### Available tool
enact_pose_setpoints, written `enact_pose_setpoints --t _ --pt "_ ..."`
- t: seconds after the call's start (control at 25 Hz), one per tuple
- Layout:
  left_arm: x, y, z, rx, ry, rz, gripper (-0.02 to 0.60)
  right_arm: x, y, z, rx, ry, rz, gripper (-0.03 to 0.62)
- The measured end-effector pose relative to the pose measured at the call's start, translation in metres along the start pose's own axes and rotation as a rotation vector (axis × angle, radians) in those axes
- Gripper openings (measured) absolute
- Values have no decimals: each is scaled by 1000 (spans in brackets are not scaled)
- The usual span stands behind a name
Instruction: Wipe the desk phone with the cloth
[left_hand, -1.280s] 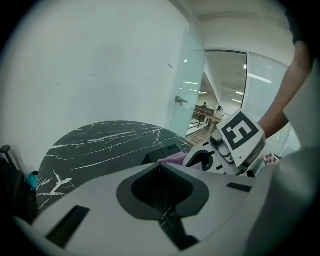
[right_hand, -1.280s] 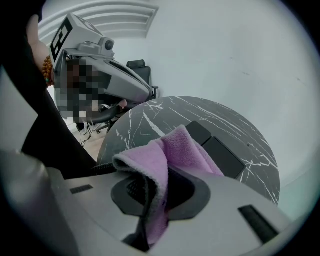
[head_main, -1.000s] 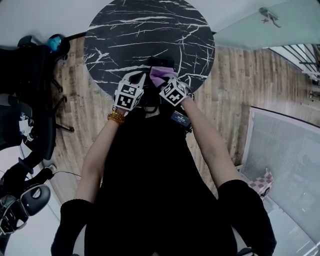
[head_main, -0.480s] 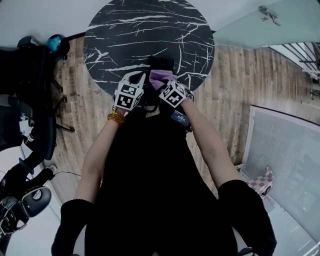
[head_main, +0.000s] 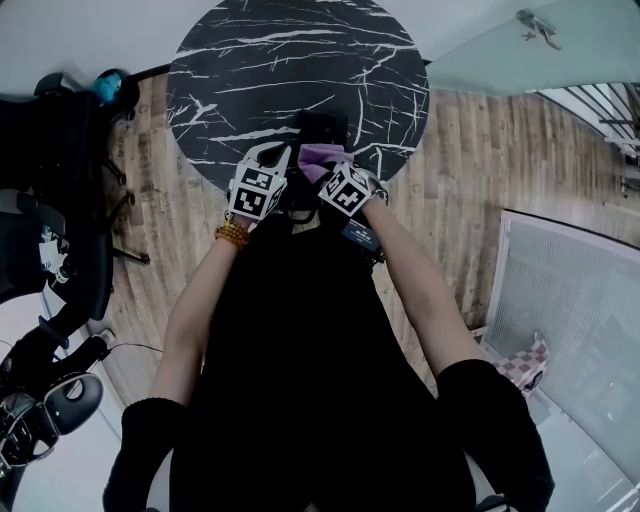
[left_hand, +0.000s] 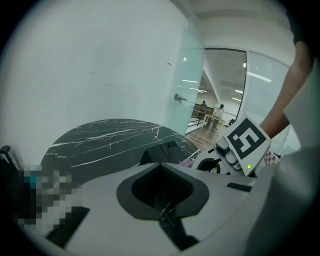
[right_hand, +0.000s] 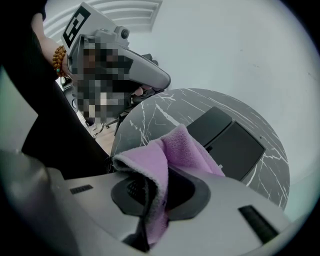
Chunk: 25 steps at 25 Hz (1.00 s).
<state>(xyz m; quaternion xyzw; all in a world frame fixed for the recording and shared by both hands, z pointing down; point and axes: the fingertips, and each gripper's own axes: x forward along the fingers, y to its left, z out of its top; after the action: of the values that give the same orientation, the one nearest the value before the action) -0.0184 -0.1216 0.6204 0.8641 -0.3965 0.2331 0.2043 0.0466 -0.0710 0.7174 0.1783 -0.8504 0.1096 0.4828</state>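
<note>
Between my R claw's (right_hand: 150, 215) jaws: 1 purple cloth (right_hand: 175, 147), clamped tight, free fold bunched up ahead of the tips.

Just beyond that claw: 1 black desk phone (right_hand: 225, 140), lying flat on the round black marble table (head_main: 290, 60). Cloth sat at the phone's near edge; contact btwn the two couldn't be told.

Left of the R claw, close beside it: my L claw (left_hand: 167, 212), jaws pressed together w/ nothing btwn them. It was held over the table's near rim, pointing the same way.

Ahead & to the right of the L claw: same phone, partly hidden behind the claw's body; R claw's marker cube was further right.

Behind the L claw: 1 bead bracelet (head_main: 232, 234) on my wrist.

Under both arms: wood floor (head_main: 470, 170).

Well left of the L claw: black office chairs (head_main: 60, 230).
</note>
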Motion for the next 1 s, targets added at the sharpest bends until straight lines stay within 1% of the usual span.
enact_pose_setpoints --t 0.16,0.48,0.72,1.0 --pt "0 -2 0 1 1 -1 14 1 6 -3 1 11 19 58" --pt "0 -2 -2 -1 3 0 14 4 16 -12 17 52 86 58" --pt "0 -3 -2 1 3 0 14 7 24 -17 -36 94 120 58" --pt "-1 -4 -5 2 8 0 14 8 31 -22 -31 124 141 58"
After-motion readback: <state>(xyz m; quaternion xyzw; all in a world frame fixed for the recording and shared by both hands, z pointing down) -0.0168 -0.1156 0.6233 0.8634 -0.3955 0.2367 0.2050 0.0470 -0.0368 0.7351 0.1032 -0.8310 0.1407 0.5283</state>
